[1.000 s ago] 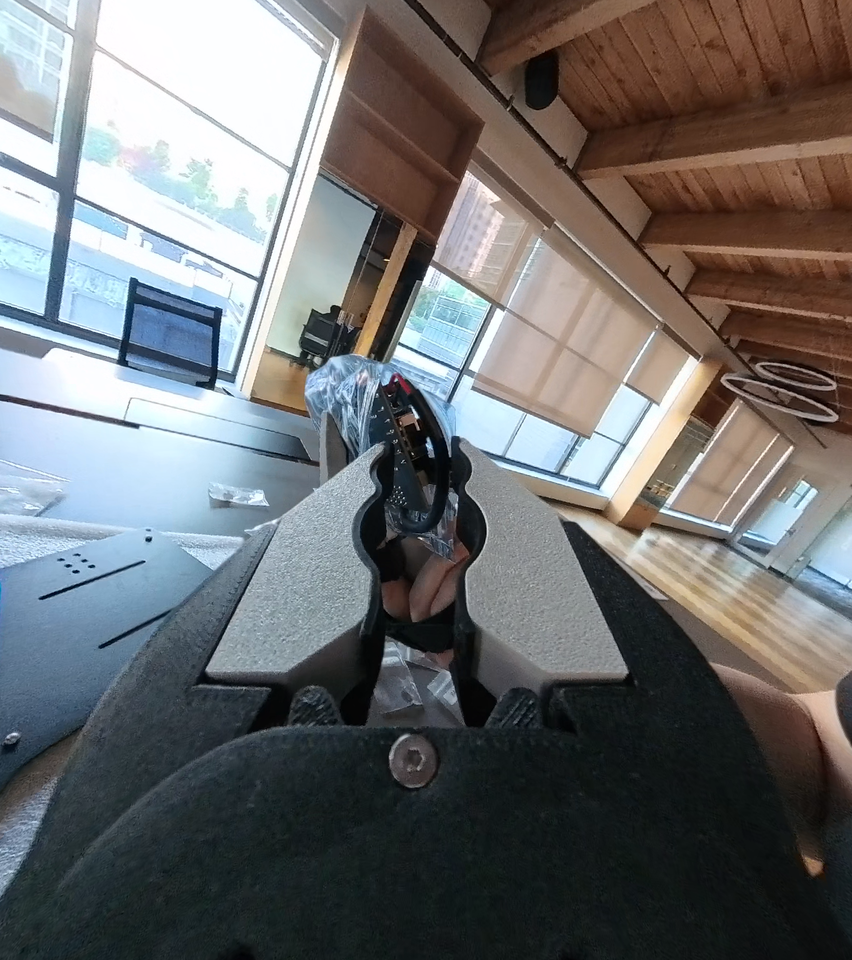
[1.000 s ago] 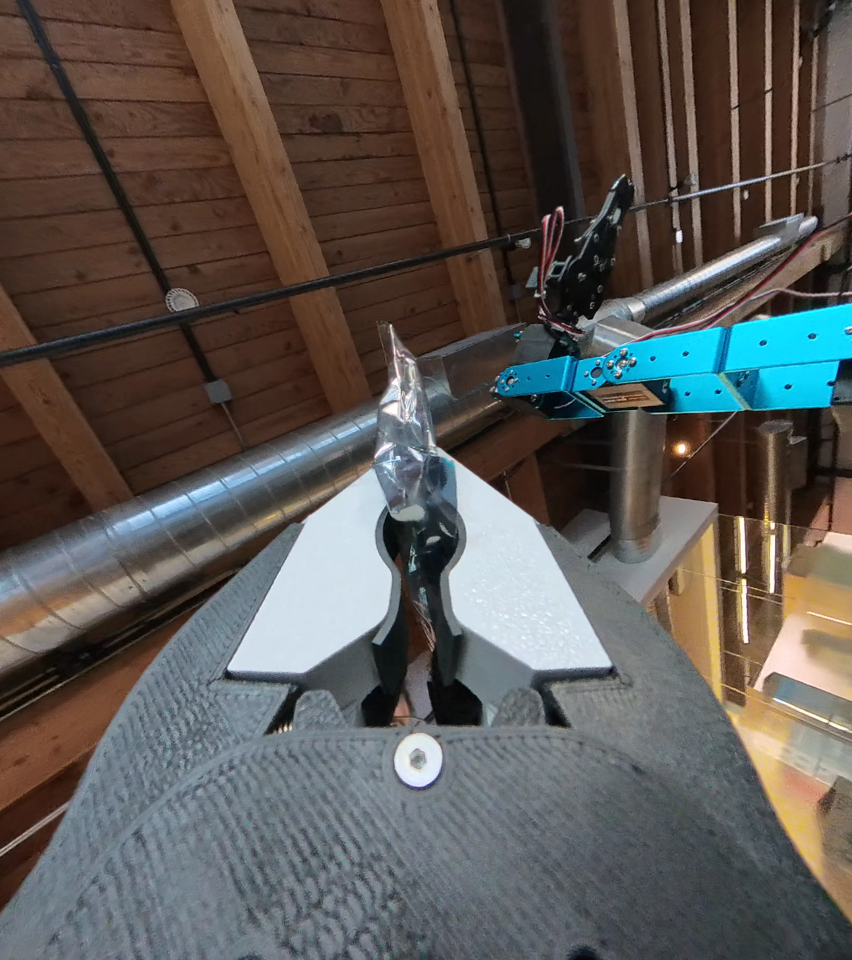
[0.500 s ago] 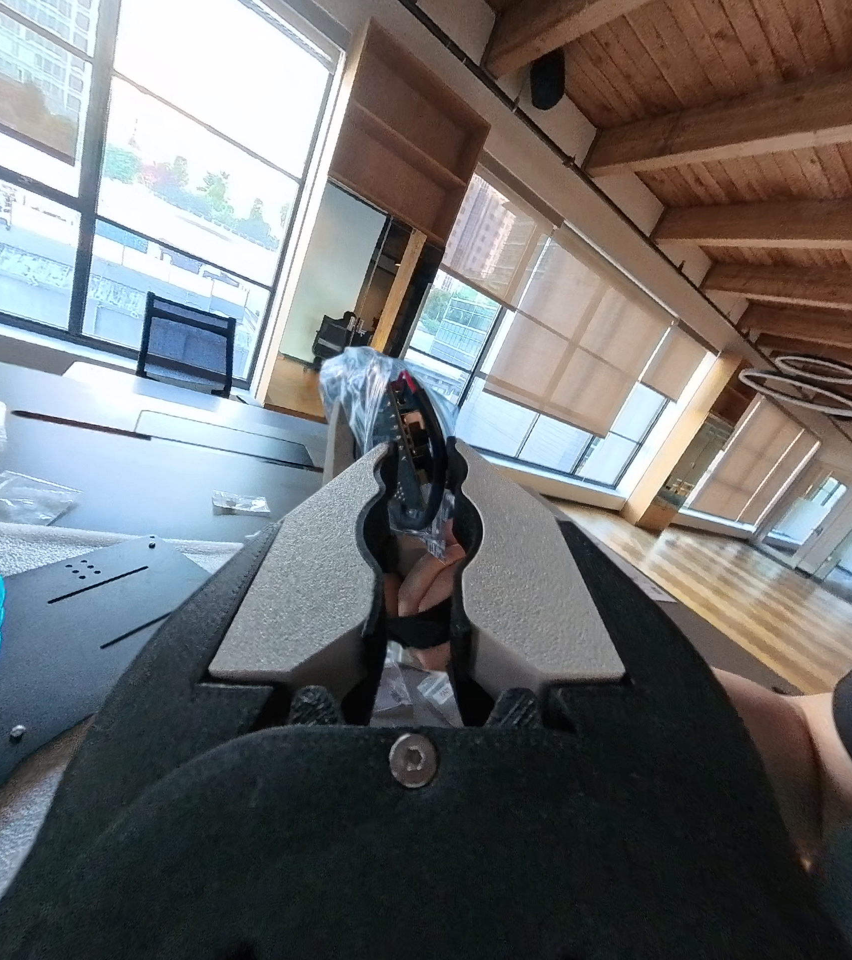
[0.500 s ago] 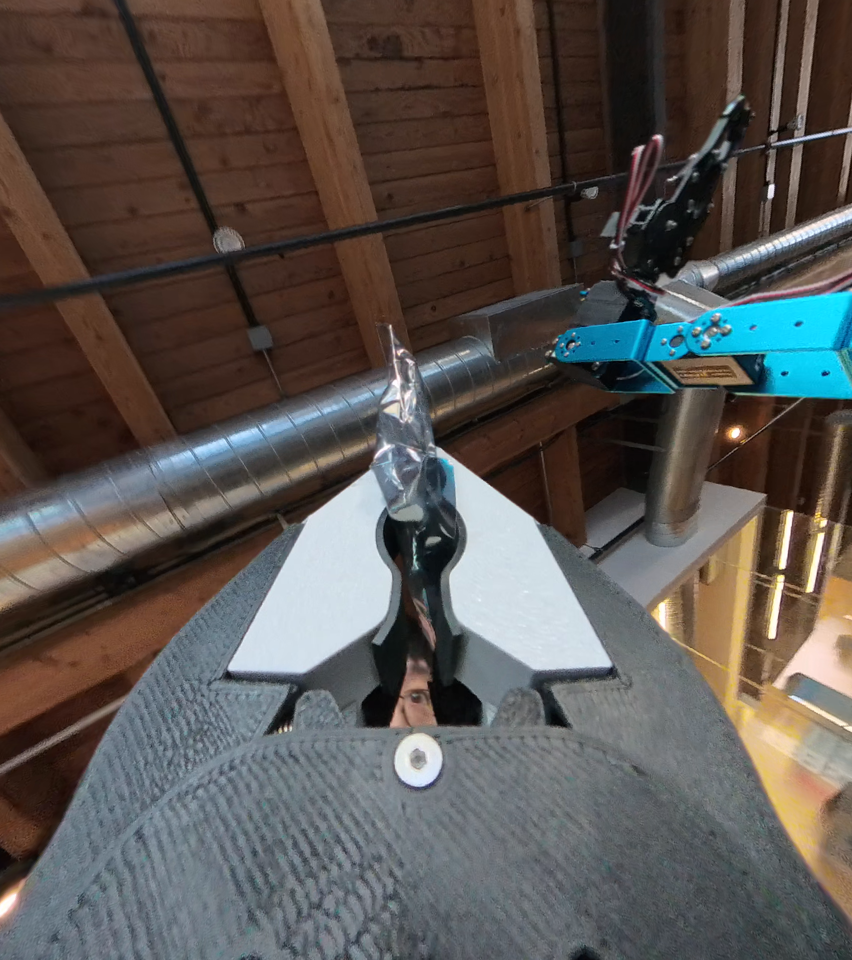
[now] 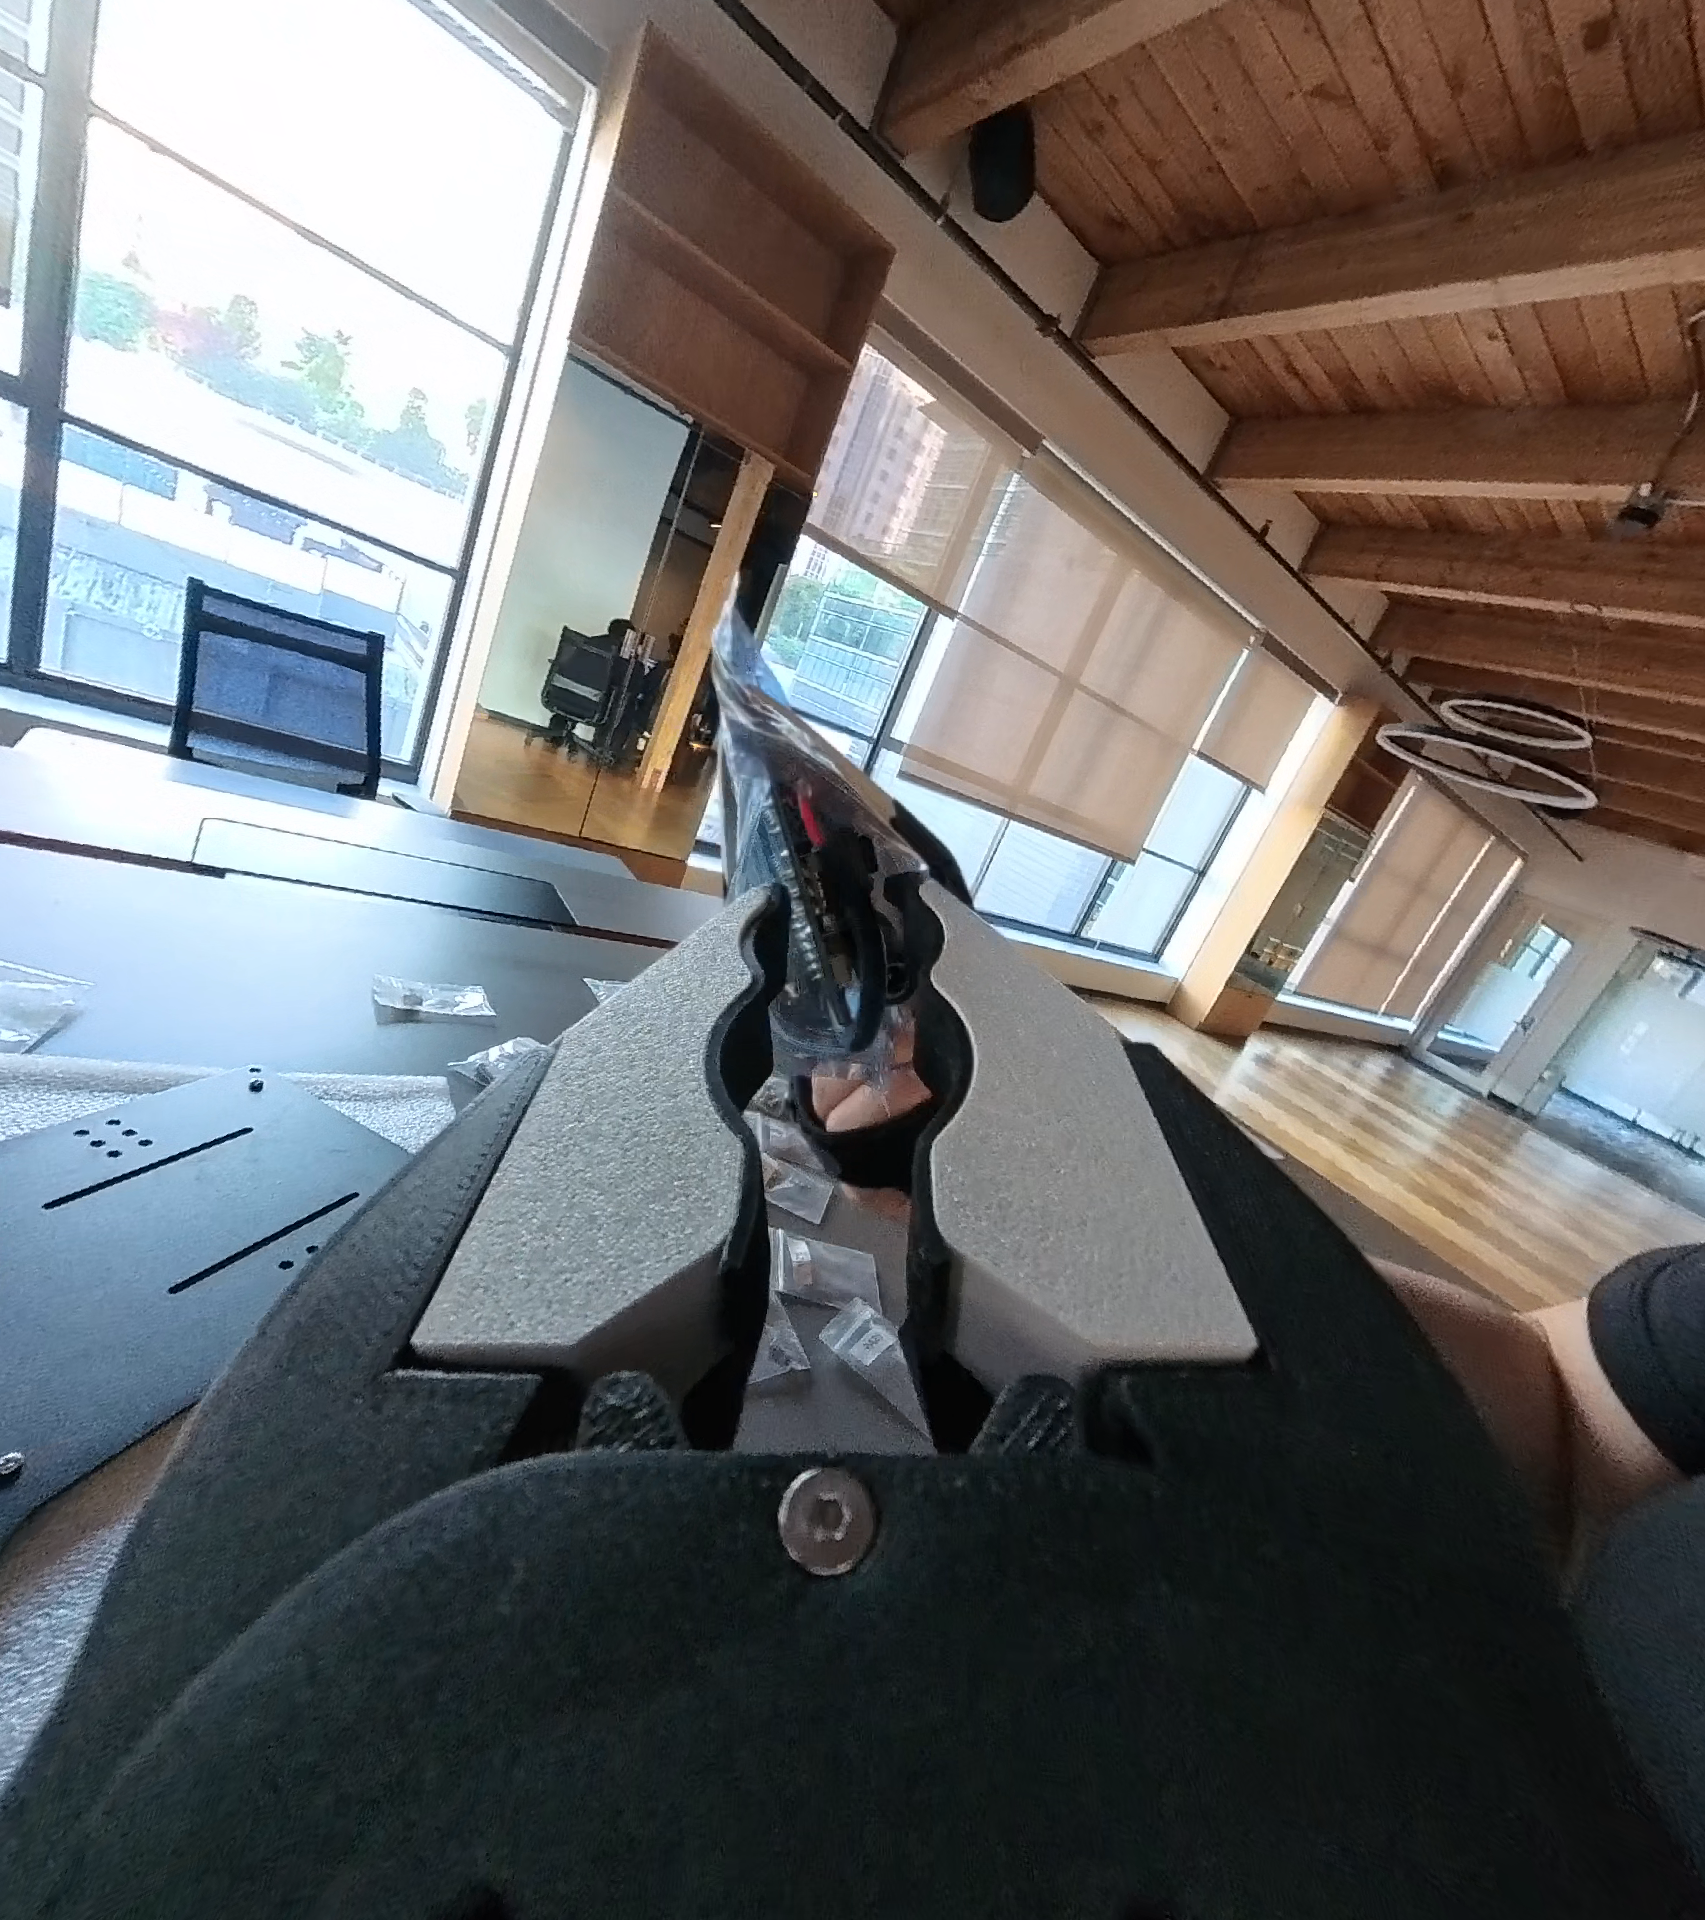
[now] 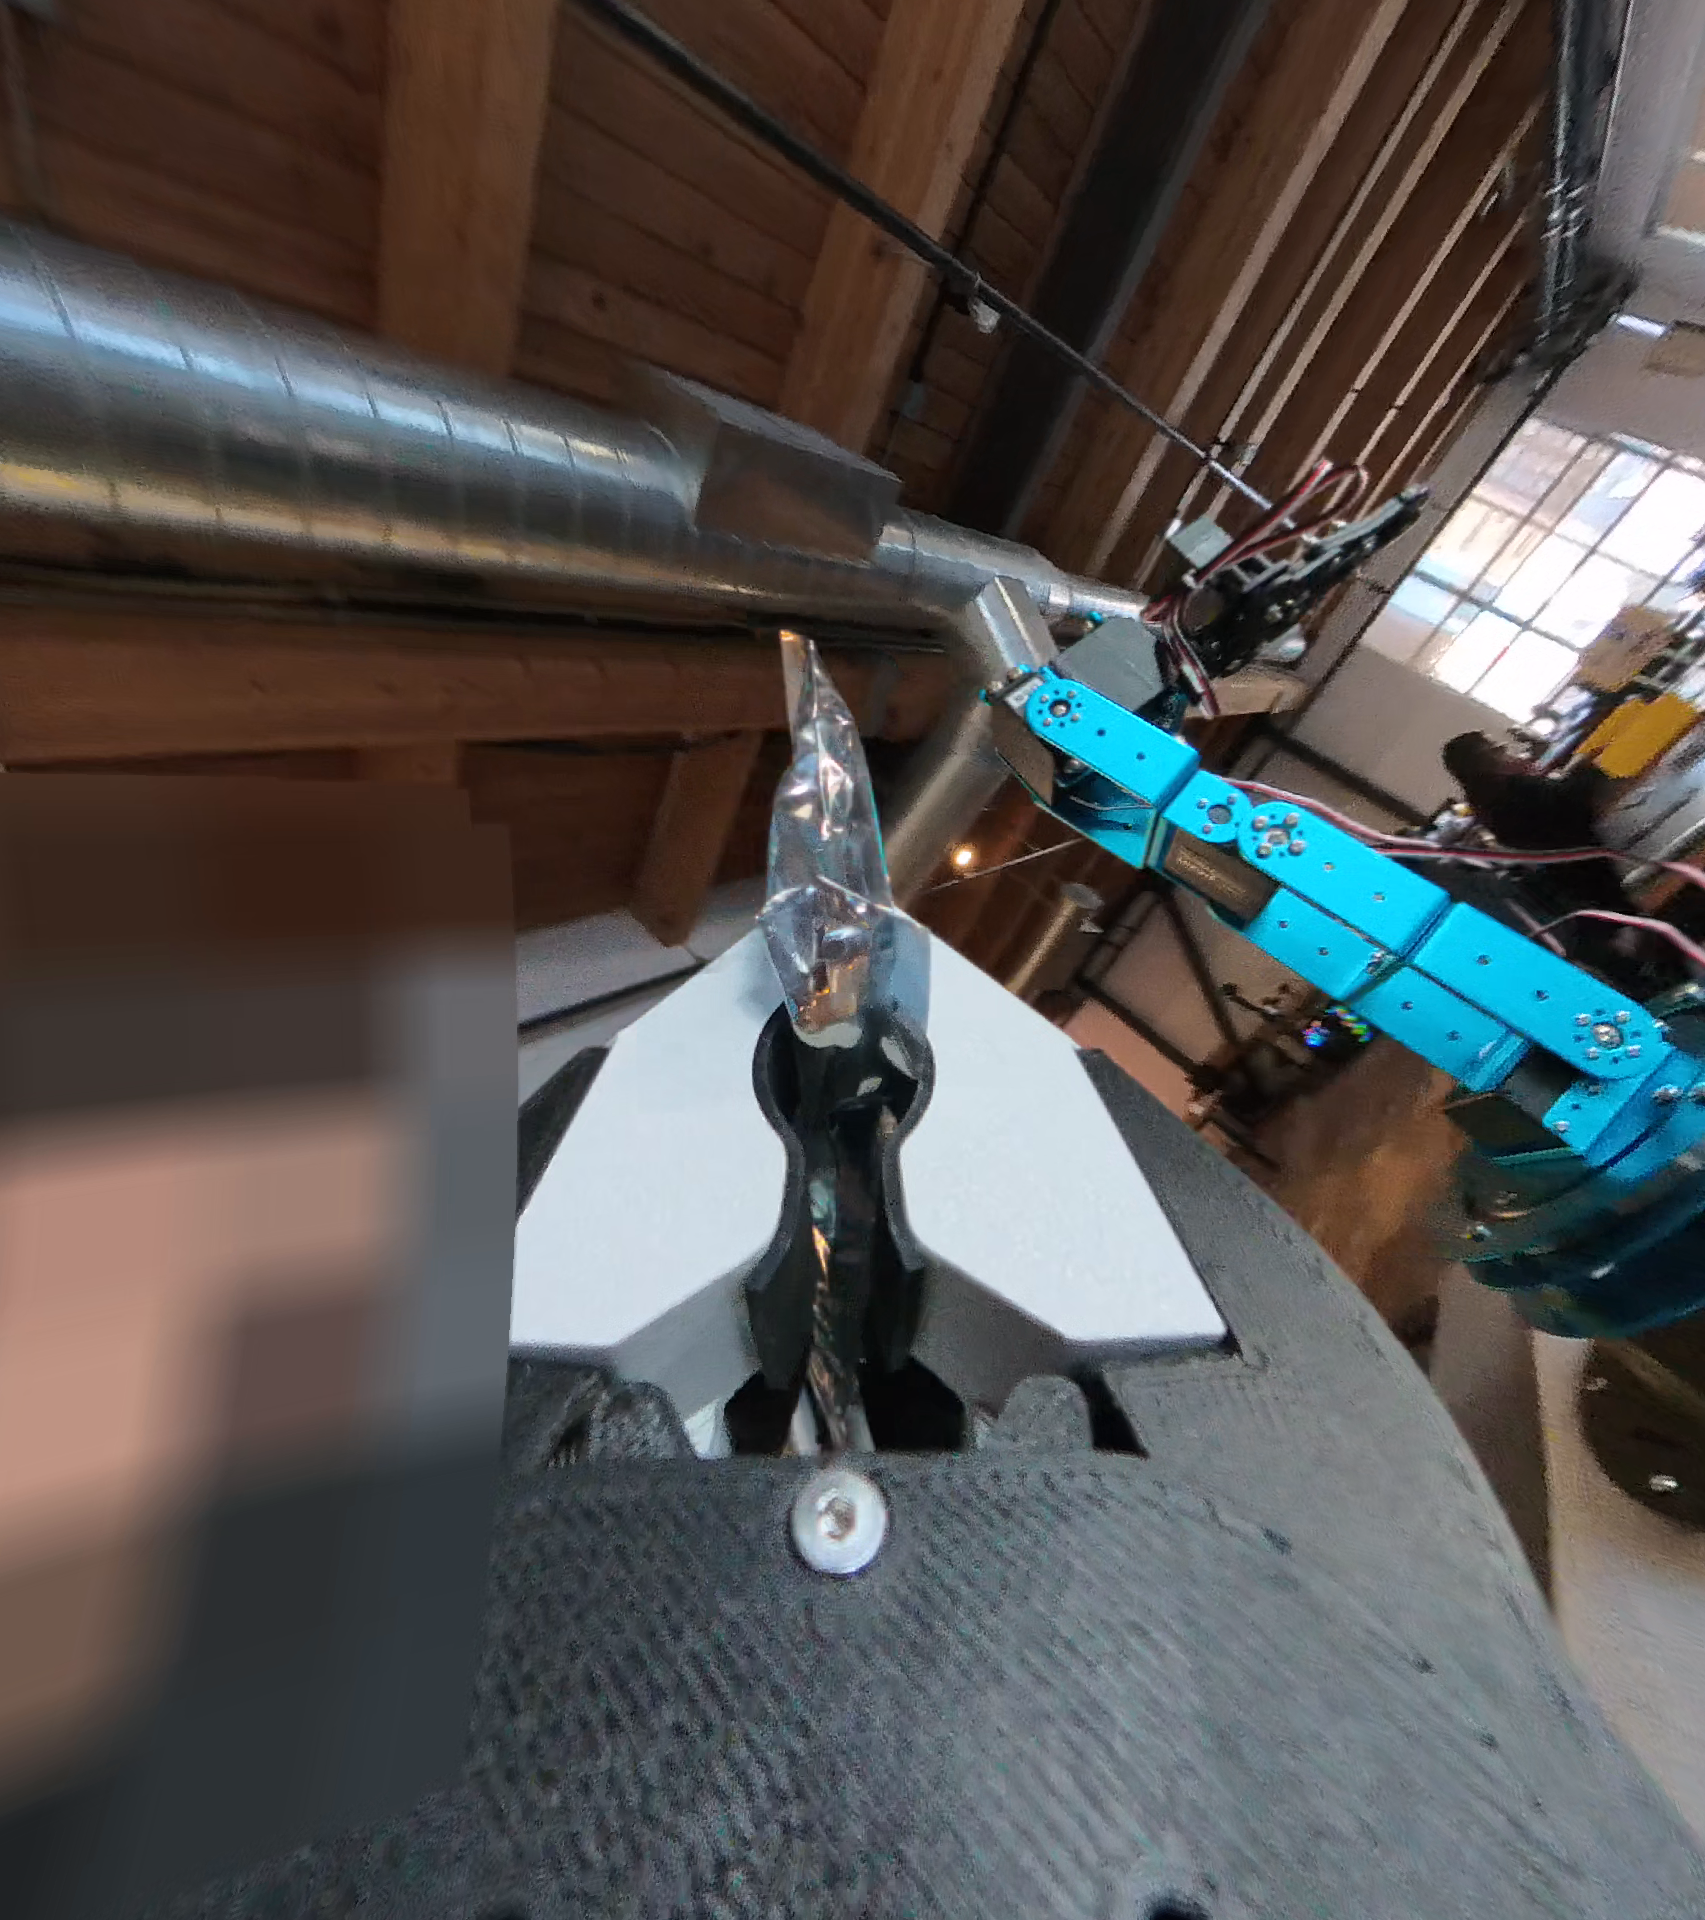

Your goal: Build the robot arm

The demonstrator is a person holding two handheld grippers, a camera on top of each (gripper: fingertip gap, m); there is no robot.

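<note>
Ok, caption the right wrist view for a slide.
Right gripper shut on a crumpled clear plastic bag, blue robot arm beyond.

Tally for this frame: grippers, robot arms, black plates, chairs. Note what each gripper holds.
Grippers: 2, left gripper shut on bagged circuit board, right gripper shut on clear plastic bag
Blue robot arm: 1
Black perforated plate: 1
Office chair: 1
Total: 5

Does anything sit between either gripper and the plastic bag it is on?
Nothing visible does. The left gripper is shut directly on a clear plastic bag holding a dark circuit board; the right gripper is shut on a crumpled clear plastic bag.
</note>
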